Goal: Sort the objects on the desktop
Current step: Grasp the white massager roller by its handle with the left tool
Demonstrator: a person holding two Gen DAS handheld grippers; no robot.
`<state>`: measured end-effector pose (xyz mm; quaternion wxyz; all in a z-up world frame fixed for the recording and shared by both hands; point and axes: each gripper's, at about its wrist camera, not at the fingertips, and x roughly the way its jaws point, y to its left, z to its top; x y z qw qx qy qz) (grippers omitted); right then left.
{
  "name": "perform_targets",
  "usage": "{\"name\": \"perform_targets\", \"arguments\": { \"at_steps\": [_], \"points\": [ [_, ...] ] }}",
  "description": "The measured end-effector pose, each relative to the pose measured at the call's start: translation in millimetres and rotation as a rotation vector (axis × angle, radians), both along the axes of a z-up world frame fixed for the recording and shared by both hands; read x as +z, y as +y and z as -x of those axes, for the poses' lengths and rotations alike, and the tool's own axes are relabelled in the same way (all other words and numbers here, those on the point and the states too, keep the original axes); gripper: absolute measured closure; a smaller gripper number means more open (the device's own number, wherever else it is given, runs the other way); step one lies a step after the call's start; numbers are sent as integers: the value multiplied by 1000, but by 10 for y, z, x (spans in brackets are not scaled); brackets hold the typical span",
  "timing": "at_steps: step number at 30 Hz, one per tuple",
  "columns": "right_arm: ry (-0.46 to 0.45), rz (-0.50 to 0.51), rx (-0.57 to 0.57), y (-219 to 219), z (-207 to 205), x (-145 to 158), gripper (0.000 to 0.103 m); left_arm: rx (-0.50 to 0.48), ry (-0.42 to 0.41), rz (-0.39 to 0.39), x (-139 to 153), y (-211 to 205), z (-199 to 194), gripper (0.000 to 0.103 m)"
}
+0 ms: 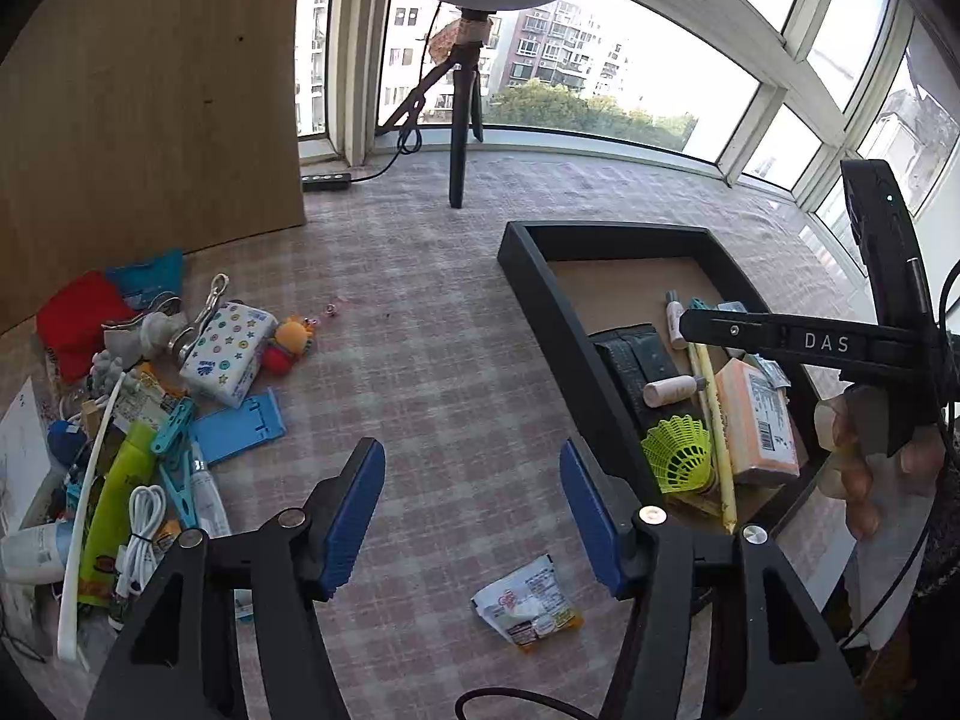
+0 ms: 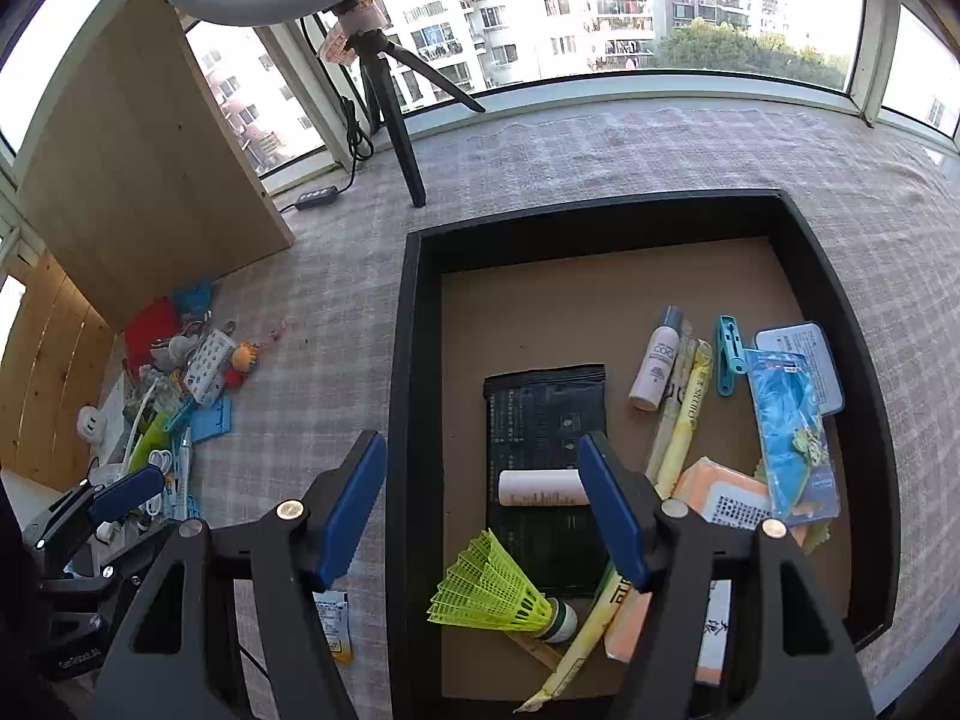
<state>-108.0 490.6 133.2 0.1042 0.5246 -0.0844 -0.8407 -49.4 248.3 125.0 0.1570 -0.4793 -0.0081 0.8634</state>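
Note:
A black tray (image 2: 402,360) on the checked cloth holds sorted items: a yellow shuttlecock (image 2: 492,591), a black pouch (image 2: 543,414), small white bottles (image 2: 657,360), a blue packet (image 2: 789,432) and an orange pack (image 2: 720,495). The tray also shows in the left wrist view (image 1: 540,300). My right gripper (image 2: 480,510) is open and empty over the tray's left wall. My left gripper (image 1: 474,516) is open and empty above the cloth, over a small snack packet (image 1: 528,603). A heap of unsorted objects (image 1: 138,420) lies at the left.
The heap holds a patterned tissue pack (image 1: 228,354), blue phone stand (image 1: 240,426), green tube (image 1: 117,498), white cable (image 1: 141,534) and red cloth (image 1: 78,318). A ring-light tripod (image 1: 459,138) stands at the back by the window. A wooden panel (image 1: 150,90) rises at the left.

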Motion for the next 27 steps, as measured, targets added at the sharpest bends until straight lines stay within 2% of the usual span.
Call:
{"name": "perform_targets", "arguments": {
  "at_steps": [4, 9, 12, 15, 17, 19, 22, 27],
  "points": [
    [-13, 23, 102, -538, 77, 8, 38, 146, 8, 95, -129, -742, -160, 46],
    [-28, 83, 232, -1319, 206, 56, 38, 307, -25, 187, -333, -1556, -480, 46],
    [-55, 120, 293, -1789, 306, 26, 38, 370, -49, 201, -437, -1877, -666, 46],
    [-100, 157, 326, -2224, 426, -74, 40, 398, -64, 217, -524, -2046, -763, 46],
    [-143, 176, 337, -2499, 521, -170, 49, 401, -57, 232, -554, -2100, -802, 46],
    [-187, 185, 349, -2750, 614, -271, 63, 405, -50, 226, -555, -2143, -816, 46],
    [-239, 195, 347, -3056, 734, -421, 66, 403, -48, 213, -571, -2192, -787, 46],
    [-280, 197, 336, -3403, 877, -544, 72, 374, -42, 242, -619, -2174, -731, 46]
  ]
}}
